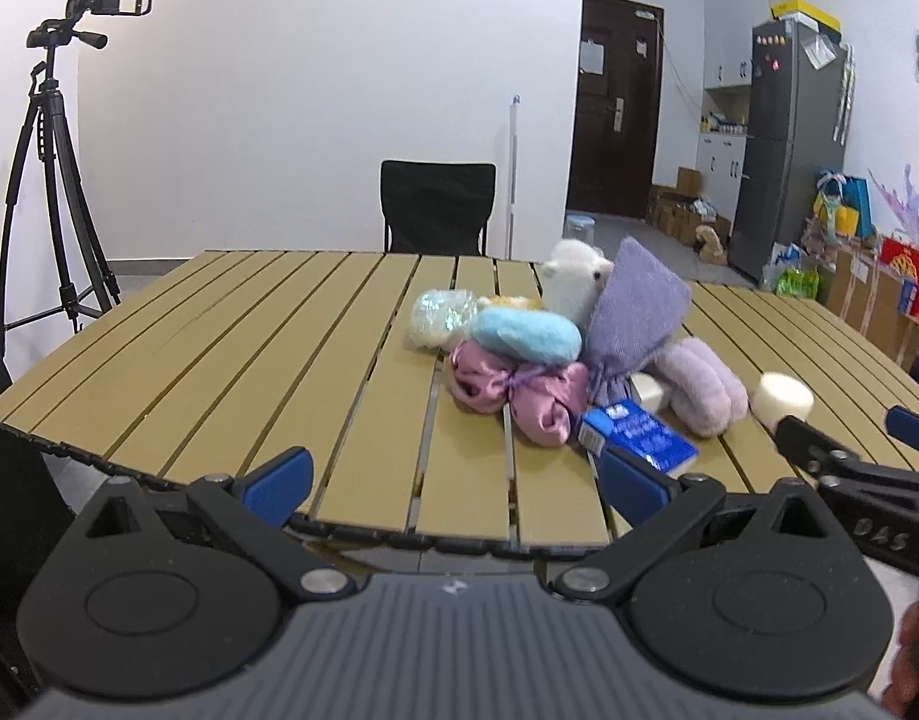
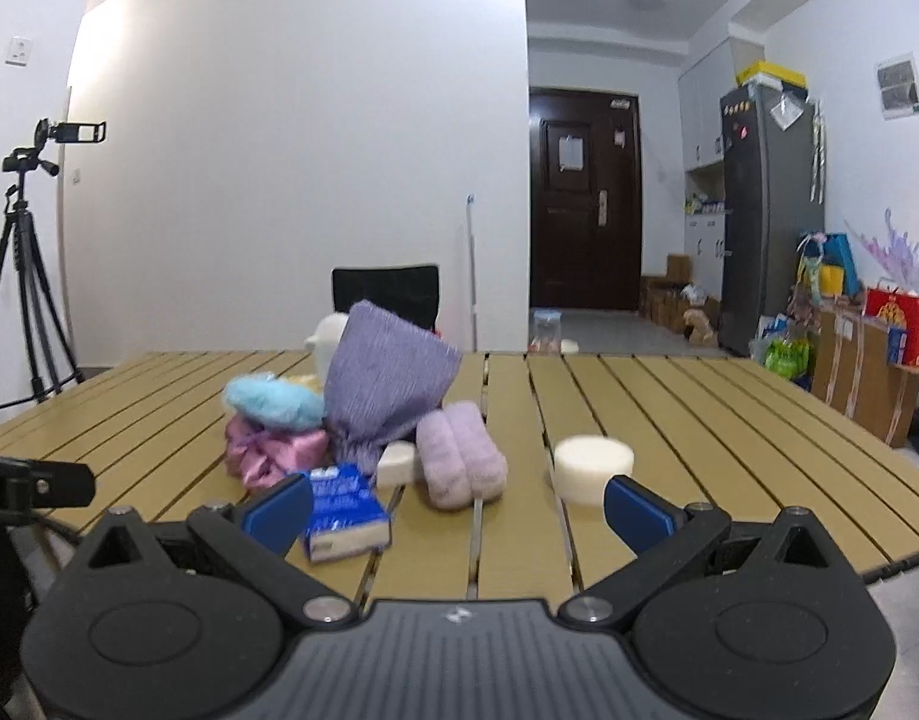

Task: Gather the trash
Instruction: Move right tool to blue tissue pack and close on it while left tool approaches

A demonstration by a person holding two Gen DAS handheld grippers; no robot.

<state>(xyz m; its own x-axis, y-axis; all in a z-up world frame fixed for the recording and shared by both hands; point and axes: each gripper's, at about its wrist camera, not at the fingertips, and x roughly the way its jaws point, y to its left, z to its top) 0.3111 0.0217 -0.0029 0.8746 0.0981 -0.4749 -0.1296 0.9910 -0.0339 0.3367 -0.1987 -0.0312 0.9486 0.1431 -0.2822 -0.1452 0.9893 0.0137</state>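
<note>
A pile of soft items sits on the slatted wooden table [image 1: 219, 360]: a purple cloth pouch [image 1: 636, 312], a light blue pad [image 1: 528, 333], a pink satin bundle [image 1: 513, 390], a lilac plush roll [image 1: 702, 387], a white plush toy [image 1: 573, 285] and a shiny plastic wrapper [image 1: 438, 315]. A blue packet [image 1: 639, 435] lies at the pile's near edge, and a white foam disc [image 2: 591, 465] lies to its right. My left gripper [image 1: 456, 483] is open and empty at the near table edge. My right gripper [image 2: 459, 510] is open and empty, just short of the blue packet [image 2: 345, 510] and the disc.
A black chair [image 1: 438, 207] stands behind the table. A camera tripod [image 1: 45, 180] stands at the left. A grey fridge [image 1: 789, 144], boxes and bags line the right wall. A dark door [image 2: 585, 204] is at the back.
</note>
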